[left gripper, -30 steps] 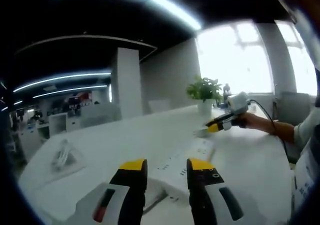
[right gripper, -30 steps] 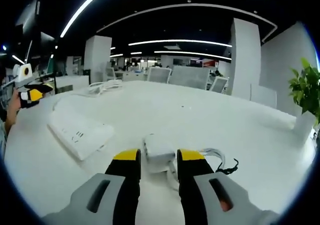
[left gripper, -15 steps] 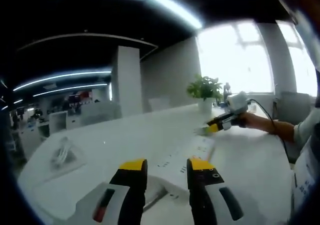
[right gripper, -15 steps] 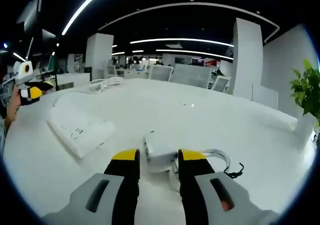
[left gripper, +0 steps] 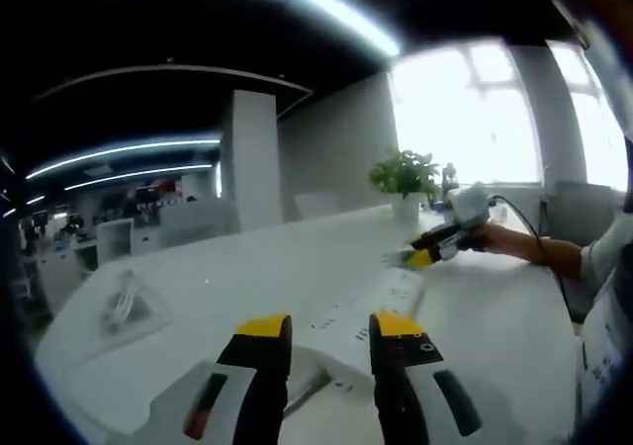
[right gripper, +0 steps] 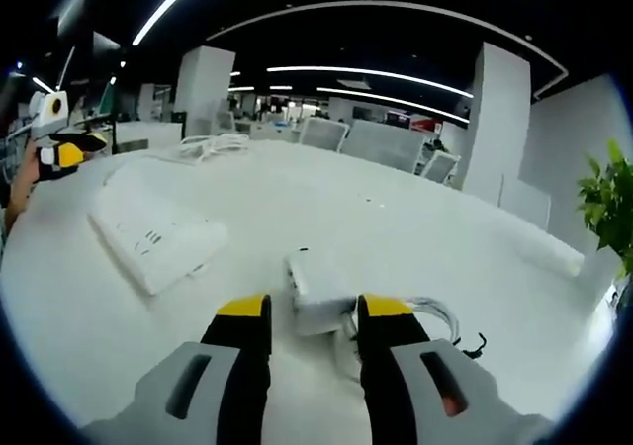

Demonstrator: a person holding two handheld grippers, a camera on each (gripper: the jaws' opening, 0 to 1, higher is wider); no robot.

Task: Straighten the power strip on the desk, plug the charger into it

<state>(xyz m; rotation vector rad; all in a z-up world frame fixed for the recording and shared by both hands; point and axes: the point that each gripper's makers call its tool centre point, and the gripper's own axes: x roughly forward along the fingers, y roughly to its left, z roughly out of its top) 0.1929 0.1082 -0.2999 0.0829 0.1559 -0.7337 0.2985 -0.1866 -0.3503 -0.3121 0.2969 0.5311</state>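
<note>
Hovering low over the white bench (right gripper: 415, 218), the right tool (right gripper: 312, 311) had its yellow-tipped jaws apart, one on either side of the white charger (right gripper: 316, 292); whether they touched it could not be told. The charger lay flat on the bench with its bundled cable (right gripper: 425, 316) just beside it, on the side of the potted plant (right gripper: 608, 203). The power strip (right gripper: 153, 237) lay flat on the bench, well apart from the charger.

In the left gripper view, the left tool (left gripper: 331, 331) was at the near end of the power strip (left gripper: 361, 316), jaws apart, with the strip running away between them toward the window edge of the bench (left gripper: 247, 267). Contact with the strip could not be judged. The right tool (left gripper: 420, 257) showed at the strip's far end, held in a person's hand (left gripper: 490, 237), with the potted plant (left gripper: 406, 183) at the far edge behind it. A loose clear wrapper (left gripper: 124, 307) lay near the opposite edge of the bench.
</note>
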